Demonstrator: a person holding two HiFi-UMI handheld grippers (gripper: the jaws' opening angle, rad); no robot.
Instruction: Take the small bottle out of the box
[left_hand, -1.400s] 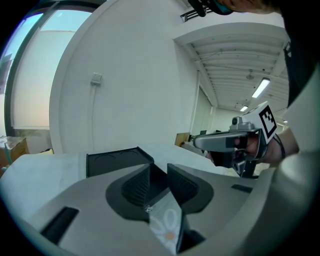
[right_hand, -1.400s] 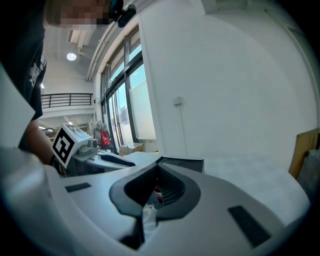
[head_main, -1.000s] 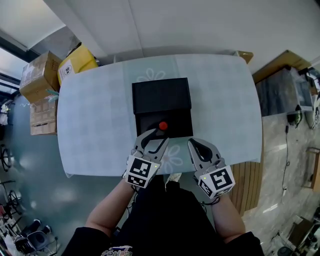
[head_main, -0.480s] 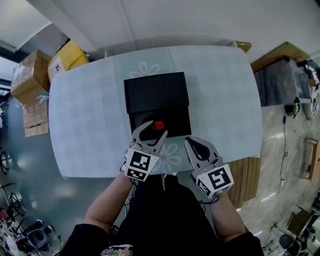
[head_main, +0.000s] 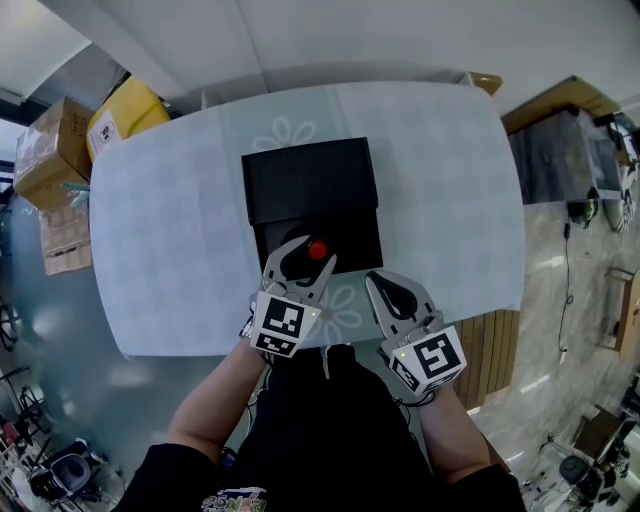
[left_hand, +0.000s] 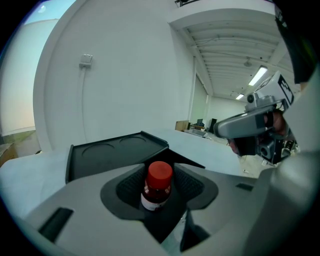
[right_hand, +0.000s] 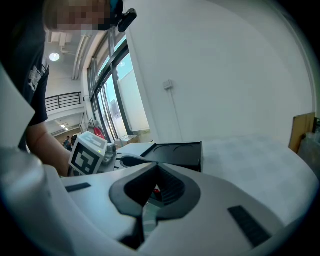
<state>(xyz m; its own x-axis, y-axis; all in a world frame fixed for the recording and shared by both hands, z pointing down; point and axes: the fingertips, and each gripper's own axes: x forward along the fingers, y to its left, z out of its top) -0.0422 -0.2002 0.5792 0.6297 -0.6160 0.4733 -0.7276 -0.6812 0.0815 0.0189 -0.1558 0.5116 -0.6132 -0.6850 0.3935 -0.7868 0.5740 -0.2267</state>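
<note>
Right gripper view catches just a sliver of the small bottle (right_hand: 157, 190).

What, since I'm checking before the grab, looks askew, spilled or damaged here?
Nothing stands out. The small bottle stands upright, capped, in the open black box, whose lid is folded back. No spill shows. The left tool is open around the bottle.

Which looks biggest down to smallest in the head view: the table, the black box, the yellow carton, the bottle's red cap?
1. table
2. black box
3. yellow carton: farther off and partly behind the table, so its rank is unsure
4. bottle's red cap
</note>
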